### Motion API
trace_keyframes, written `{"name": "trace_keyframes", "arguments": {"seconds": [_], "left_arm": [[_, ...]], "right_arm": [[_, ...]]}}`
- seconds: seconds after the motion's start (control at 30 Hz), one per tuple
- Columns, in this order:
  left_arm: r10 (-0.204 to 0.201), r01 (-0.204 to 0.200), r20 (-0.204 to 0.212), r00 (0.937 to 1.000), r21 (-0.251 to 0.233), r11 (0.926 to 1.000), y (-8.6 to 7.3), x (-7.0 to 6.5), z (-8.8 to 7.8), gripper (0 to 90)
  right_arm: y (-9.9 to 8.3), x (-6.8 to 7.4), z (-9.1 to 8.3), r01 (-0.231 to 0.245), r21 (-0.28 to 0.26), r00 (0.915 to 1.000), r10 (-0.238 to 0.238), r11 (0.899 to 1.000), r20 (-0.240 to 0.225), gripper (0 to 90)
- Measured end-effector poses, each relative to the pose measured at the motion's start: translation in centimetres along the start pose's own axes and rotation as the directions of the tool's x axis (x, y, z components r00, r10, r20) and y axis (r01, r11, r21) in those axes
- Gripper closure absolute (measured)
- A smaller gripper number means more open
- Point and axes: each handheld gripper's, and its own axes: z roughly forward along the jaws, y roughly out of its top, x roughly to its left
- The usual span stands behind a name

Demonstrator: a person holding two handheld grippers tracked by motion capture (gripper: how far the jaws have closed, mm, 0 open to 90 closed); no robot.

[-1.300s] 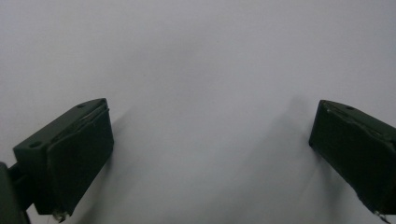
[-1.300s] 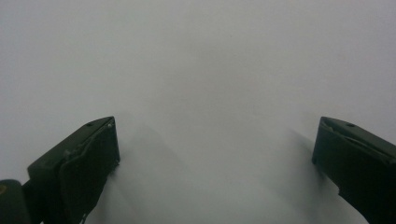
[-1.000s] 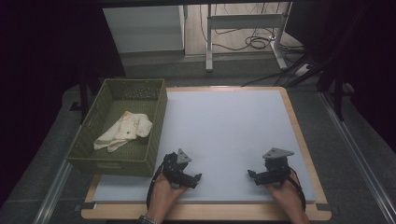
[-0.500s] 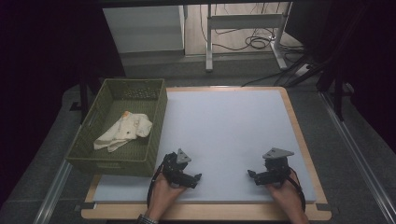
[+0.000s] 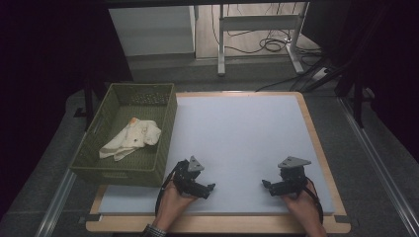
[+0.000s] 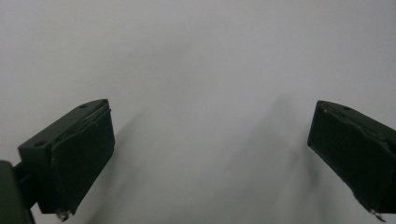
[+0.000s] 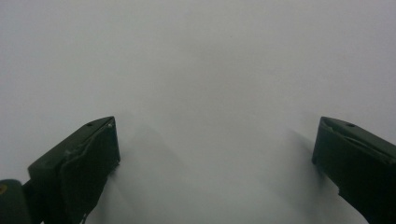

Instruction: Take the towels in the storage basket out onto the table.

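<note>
A cream cloth (image 5: 131,139) lies crumpled on the floor of a green basket (image 5: 165,129) at the table's left. My left gripper (image 5: 211,187) rests on the white mat near the front edge, right of the basket, pointing right. Its black jaws stand wide apart over bare mat in the left gripper view, so the left gripper (image 6: 212,161) is open and empty. My right gripper (image 5: 264,184) rests at the front right, pointing left toward the other. In the right gripper view the right gripper (image 7: 215,168) is also open with nothing between its jaws.
The white mat (image 5: 242,133) lies on a wooden table (image 5: 316,133). Beyond the far edge stand a metal frame (image 5: 257,22), a white panel (image 5: 150,29) and floor cables (image 5: 269,44). Dark surroundings flank both sides.
</note>
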Motion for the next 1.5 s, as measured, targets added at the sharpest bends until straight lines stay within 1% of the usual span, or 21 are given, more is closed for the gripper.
{"name": "trace_keyframes", "arguments": {"seconds": [0.03, 0.07, 0.1, 0.17, 0.43, 0.57, 0.6, 0.87, 0.93, 0.97, 1.0, 1.03, 1.07, 1.17, 1.2, 1.23, 1.27, 1.3, 1.37, 1.4, 1.5], "left_arm": [[-0.002, 0.002, 0.010, 1.0000, 0.001, 1.0000, 0.3, 0.0, -0.1, 1.0], [-0.002, 0.002, 0.010, 1.0000, 0.001, 1.0000, 0.3, 0.0, -0.1, 1.0], [-0.003, 0.003, 0.026, 0.9997, -0.004, 1.0000, 0.6, 0.0, -0.2, 1.0], [-0.012, 0.012, 0.038, 0.9992, -0.008, 0.9999, 0.9, 0.0, -0.3, 0.8], [-0.012, 0.013, 0.069, 0.9976, -0.009, 0.9999, 2.0, 0.1, -0.6, 0.5], [-0.014, 0.015, 0.071, 0.9974, -0.009, 0.9999, 2.9, 0.1, -1.0, 0.1], [-0.014, 0.015, 0.071, 0.9974, -0.009, 0.9999, 2.9, 0.1, -1.0, 0.0], [0.011, -0.011, 0.076, 0.9971, -0.005, 0.9999, 4.2, 0.2, -1.6, 0.1], [0.003, -0.002, 0.089, 0.9961, -0.014, 0.9999, 4.6, 0.3, -1.8, 0.1], [0.009, -0.008, 0.100, 0.9950, -0.011, 0.9999, 5.0, 0.3, -1.9, 0.0], [0.009, -0.008, 0.100, 0.9950, -0.011, 0.9999, 5.0, 0.3, -1.9, 0.0], [0.020, -0.020, 0.095, 0.9952, -0.007, 0.9998, 5.4, 0.3, -2.1, 0.0], [0.020, -0.020, 0.095, 0.9952, -0.007, 0.9998, 5.4, 0.3, -2.1, 0.0], [0.039, -0.039, 0.094, 0.9948, -0.002, 0.9993, 6.3, 0.3, -2.5, 0.0], [0.039, -0.039, 0.094, 0.9948, -0.002, 0.9993, 6.3, 0.3, -2.5, 0.0], [0.040, -0.040, 0.093, 0.9949, -0.001, 0.9992, 6.8, 0.4, -2.6, 0.0], [0.040, -0.040, 0.093, 0.9949, -0.001, 0.9992, 6.8, 0.4, -2.6, 0.0], [0.050, -0.050, 0.086, 0.9950, 0.002, 0.9987, 7.2, 0.6, -2.8, 0.0], [0.049, -0.050, 0.083, 0.9953, 0.001, 0.9988, 7.4, 0.7, -2.8, 0.0], [0.053, -0.054, 0.086, 0.9949, 0.002, 0.9986, 7.6, 0.8, -2.9, 0.0], [0.048, -0.049, 0.093, 0.9945, 0.005, 0.9988, 8.2, 1.1, -2.9, 0.0]], "right_arm": [[0.0, 0.0, 0.0, 0.000, 0.000, 1.0000, 0.000, 1.000, 0.000, 0.8], [0.0, 0.0, 0.0, 0.000, 0.000, 1.0000, 0.000, 1.000, 0.000, 0.8], [0.0, 0.0, 0.0, 0.000, 0.000, 1.0000, 0.000, 1.000, 0.000, 0.8], [0.0, 0.0, 0.0, 0.000, 0.000, 1.0000, 0.000, 1.000, 0.000, 0.8], [0.0, 0.0, 0.0, 0.000, 0.000, 1.0000, 0.000, 1.000, 0.000, 0.8], [0.0, 0.0, 0.0, 0.000, 0.000, 1.0000, 0.000, 1.000, 0.000, 0.8], [0.0, 0.0, 0.0, 0.000, 0.000, 1.0000, 0.000, 1.000, 0.000, 0.8], [0.0, 0.0, 0.0, 0.000, -0.001, 1.0000, 0.000, 1.000, 0.000, 0.8], [0.0, 0.0, 0.0, -0.001, -0.001, 1.0000, 0.001, 1.000, 0.000, 0.8], [0.0, 0.0, 0.0, 0.000, -0.001, 1.0000, 0.000, 1.000, 0.000, 0.8], [0.0, 0.0, 0.0, 0.000, -0.001, 1.0000, 0.000, 1.000, 0.000, 0.8], [0.0, 0.0, 0.0, 0.000, 0.000, 1.0000, 0.000, 1.000, 0.000, 0.8], [0.0, 0.0, 0.0, 0.000, 0.000, 1.0000, 0.000, 1.000, 0.000, 0.8], [0.0, 0.0, 0.0, 0.001, 0.000, 1.0000, -0.001, 1.000, 0.000, 0.8], [0.0, 0.0, 0.0, 0.001, 0.000, 1.0000, -0.001, 1.000, 0.000, 0.8], [0.0, 0.0, 0.0, 0.000, -0.001, 1.0000, 0.000, 1.000, -0.001, 0.8], [0.0, 0.0, 0.0, 0.000, -0.001, 1.0000, 0.000, 1.000, -0.001, 0.8], [0.0, 0.0, 0.0, -0.002, 0.000, 1.0000, 0.002, 1.000, -0.001, 0.8], [0.0, 0.0, 0.0, -0.001, 0.000, 1.0000, 0.001, 1.000, 0.000, 0.8], [0.0, 0.0, 0.0, -0.001, -0.001, 1.0000, 0.001, 1.000, -0.001, 0.8], [0.0, 0.0, 0.0, 0.001, -0.002, 1.0000, -0.001, 1.000, 0.000, 0.8]]}}
